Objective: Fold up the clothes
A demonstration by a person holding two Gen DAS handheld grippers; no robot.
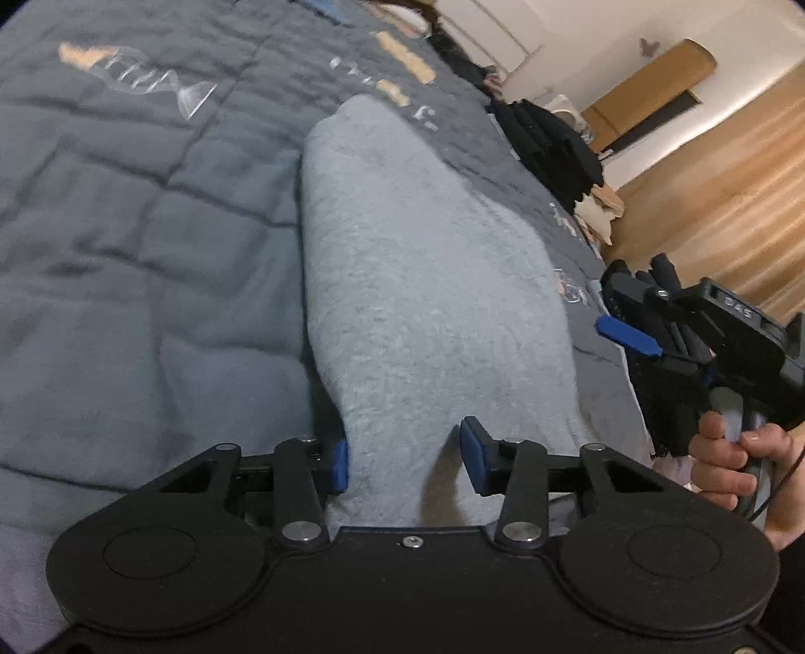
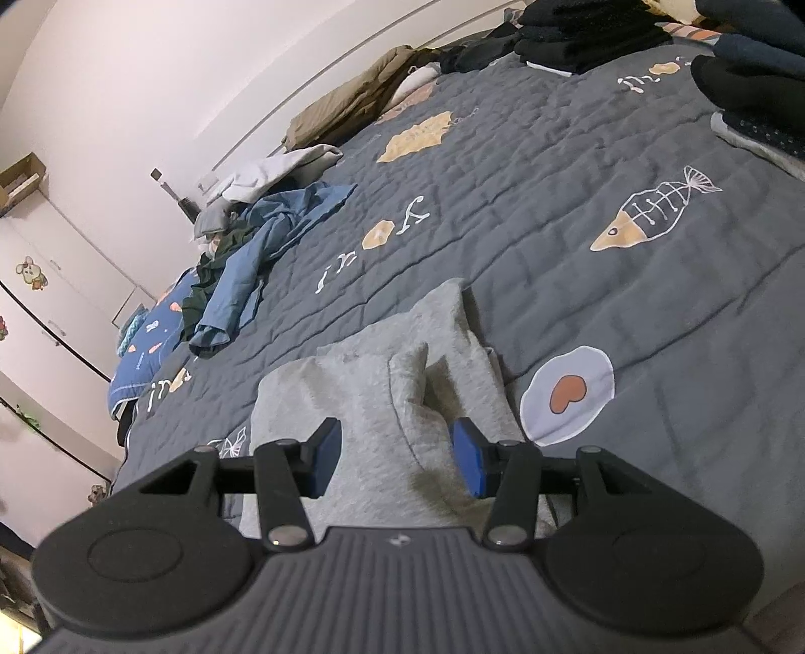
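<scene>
A light grey fleece garment [image 1: 427, 281] lies lengthwise on the dark grey quilt [image 1: 126, 251]. My left gripper [image 1: 406, 460] has the garment's near end between its blue pads [image 1: 339, 465], and the cloth narrows and dents where both pads press on it. In the right wrist view the same grey garment [image 2: 362, 397] is bunched, with a raised fold running up the middle. My right gripper [image 2: 397, 455] holds that bunch between its pads [image 2: 468, 465], shadow beside the right one. The left wrist view shows the right gripper [image 1: 629, 337] at the bed's right edge, held by a hand [image 1: 729, 453].
A blue shirt [image 2: 261, 251] and other loose clothes lie crumpled at the quilt's far left. Folded dark clothes [image 2: 593, 35] are stacked at the far right. A black pile [image 1: 548, 141] sits at the bed's edge, with wooden floor [image 1: 729, 201] beyond.
</scene>
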